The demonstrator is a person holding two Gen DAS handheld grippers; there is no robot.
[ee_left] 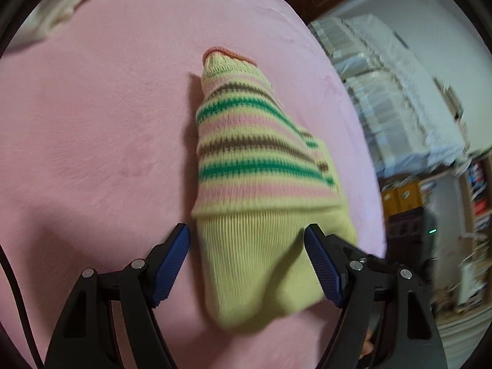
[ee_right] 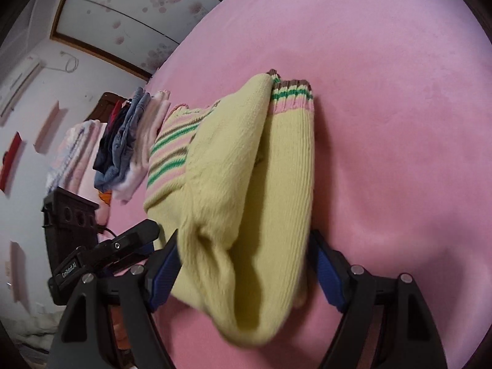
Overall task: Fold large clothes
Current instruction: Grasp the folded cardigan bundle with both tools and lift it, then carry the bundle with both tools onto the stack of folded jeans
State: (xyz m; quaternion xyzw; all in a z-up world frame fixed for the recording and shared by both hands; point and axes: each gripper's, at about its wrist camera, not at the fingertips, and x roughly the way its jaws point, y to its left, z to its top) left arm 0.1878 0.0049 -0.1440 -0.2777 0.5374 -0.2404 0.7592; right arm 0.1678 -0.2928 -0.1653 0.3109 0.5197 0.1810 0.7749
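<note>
Closest to me, the left tongs [ee_left: 247,240] stand with their blue pads wide apart, one on either side of the plain yellow ribbed end of the striped sweater [ee_left: 258,166]. That end bulges up between the pads; the left pad sits clear of the knit, while the right one is just against its edge, so nothing is pinched there. The right tongs [ee_right: 243,246] are spread just as wide around a thick bunched fold of the same sweater [ee_right: 246,169]. The cloth fills the gap and brushes both pads, but whether it is gripped or only lying between them I cannot tell.

The sweater lies folded into a long bundle on the pink bed [ee_left: 92,123], running away from both tongs. Past the plain yellow hem come bands of pink, green and brown, and at the far end of the left view sits an orange-edged collar. In the right view two striped cuffs [ee_right: 292,93] lie side by side at the far end, resting on the bed.

Beyond the sweater on that side, a stack of folded clothes [ee_right: 129,141], denim and pale pink among them, sits near the bed's edge. A cream garment [ee_left: 67,6] lies well apart in the far corner of the left view. Shelves [ee_left: 473,184] stand blurred across the room.
</note>
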